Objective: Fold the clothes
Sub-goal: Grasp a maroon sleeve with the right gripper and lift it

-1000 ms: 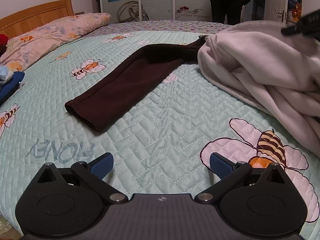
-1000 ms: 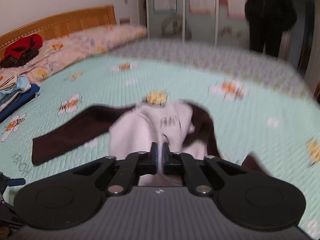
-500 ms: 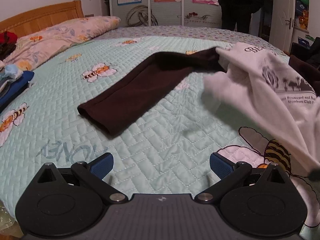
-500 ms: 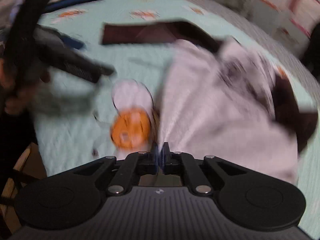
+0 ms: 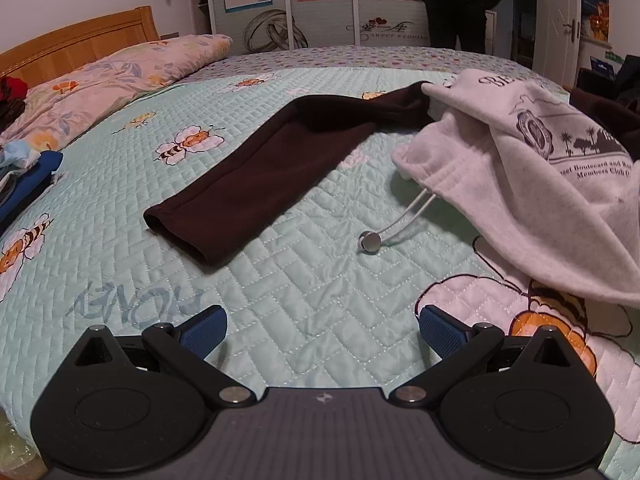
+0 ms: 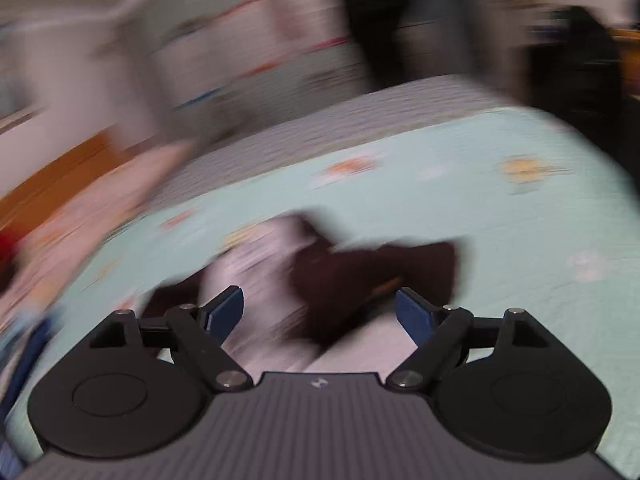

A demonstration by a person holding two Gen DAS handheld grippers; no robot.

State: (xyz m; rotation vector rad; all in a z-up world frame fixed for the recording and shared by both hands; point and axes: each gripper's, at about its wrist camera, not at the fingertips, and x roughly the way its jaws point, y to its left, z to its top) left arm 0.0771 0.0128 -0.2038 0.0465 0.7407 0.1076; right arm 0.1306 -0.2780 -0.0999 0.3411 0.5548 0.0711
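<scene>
A light grey printed hoodie (image 5: 532,168) lies heaped on the right of the quilted bed (image 5: 320,288), its drawstring tip (image 5: 370,241) resting on the quilt. Beneath it runs a dark brown garment (image 5: 276,168), one long part stretched toward the left. My left gripper (image 5: 322,330) hovers open over bare quilt, nothing between its blue pads. The right wrist view is blurred: my right gripper (image 6: 320,312) has its jaws opening wide above the grey hoodie (image 6: 264,280) and the brown garment (image 6: 372,276), its pads pressing on nothing.
A floral pillow (image 5: 116,80) and wooden headboard (image 5: 80,42) lie at the far left. Folded blue clothes (image 5: 24,180) sit at the left edge. A person in dark clothes (image 5: 460,4) stands beyond the bed by a wardrobe. A door (image 5: 560,20) is at the right.
My right gripper was shut on the grey hoodie and swung it sideways; its jaws now stand apart and the hoodie lies on the bed. The left gripper has barely moved.
</scene>
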